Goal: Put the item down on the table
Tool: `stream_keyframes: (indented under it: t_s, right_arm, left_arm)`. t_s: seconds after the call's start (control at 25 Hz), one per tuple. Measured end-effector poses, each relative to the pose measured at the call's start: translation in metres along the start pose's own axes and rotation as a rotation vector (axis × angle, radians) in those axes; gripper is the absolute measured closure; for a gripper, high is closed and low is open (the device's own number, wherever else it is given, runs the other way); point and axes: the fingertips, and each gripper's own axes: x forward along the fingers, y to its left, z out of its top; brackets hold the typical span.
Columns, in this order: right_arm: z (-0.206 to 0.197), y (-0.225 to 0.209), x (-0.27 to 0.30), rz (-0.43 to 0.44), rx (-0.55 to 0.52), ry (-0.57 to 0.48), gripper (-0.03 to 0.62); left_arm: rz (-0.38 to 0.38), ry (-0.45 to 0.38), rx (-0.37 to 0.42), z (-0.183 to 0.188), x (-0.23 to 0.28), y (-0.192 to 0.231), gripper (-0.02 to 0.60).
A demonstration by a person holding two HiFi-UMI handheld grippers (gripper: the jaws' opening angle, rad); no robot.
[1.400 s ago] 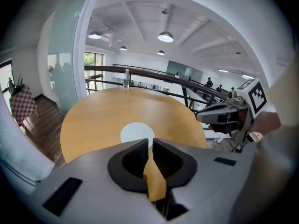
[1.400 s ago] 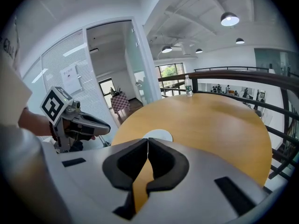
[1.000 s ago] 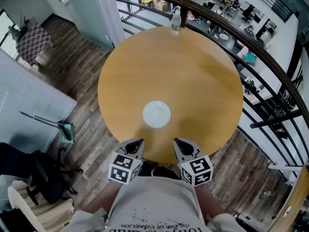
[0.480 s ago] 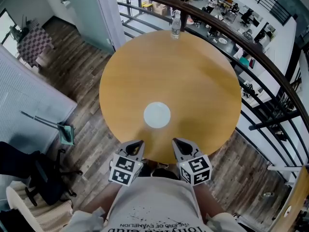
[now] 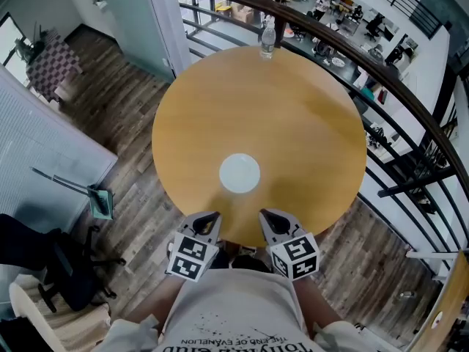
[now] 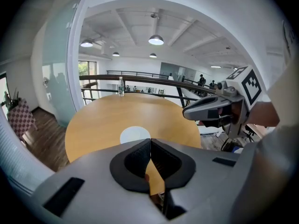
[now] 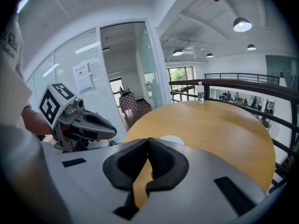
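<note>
Jaws: both pairs are clenched on nothing. The left gripper (image 5: 208,217) and the right gripper (image 5: 267,215) each press their dark pads together at the tips, and only counter wood shows through the slit below.
Grippers' place: they sit side by side on the person's side of the white disc (image 5: 239,174), at the near rim of the counter (image 5: 293,108). One is to the disc's near left and the other to its near right, and neither touches it.
Change: almost none. Both grippers keep the same place short of the disc, the disc has not shifted, and only the head view has drifted a little.
Task's thing: probably the white disc, which lies flat on the counter apart from both grippers, though which item is meant is not certain.
Other thing: a water bottle (image 5: 267,35) stands upright far beyond the disc, at the counter's far rim.
Meaning: with nothing held and nothing moving, the put-down looks already done.
</note>
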Motion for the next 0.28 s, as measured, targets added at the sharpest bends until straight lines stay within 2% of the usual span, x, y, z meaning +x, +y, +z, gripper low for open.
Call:
stream_keyframes:
  t_s: [0.28]
  right_arm:
    - [0.0016, 0.0019, 0.0018, 0.004, -0.012, 0.017, 0.569]
  left_arm:
    - [0.019, 0.001, 0.013, 0.0025, -0.0009, 0.0032, 0.558]
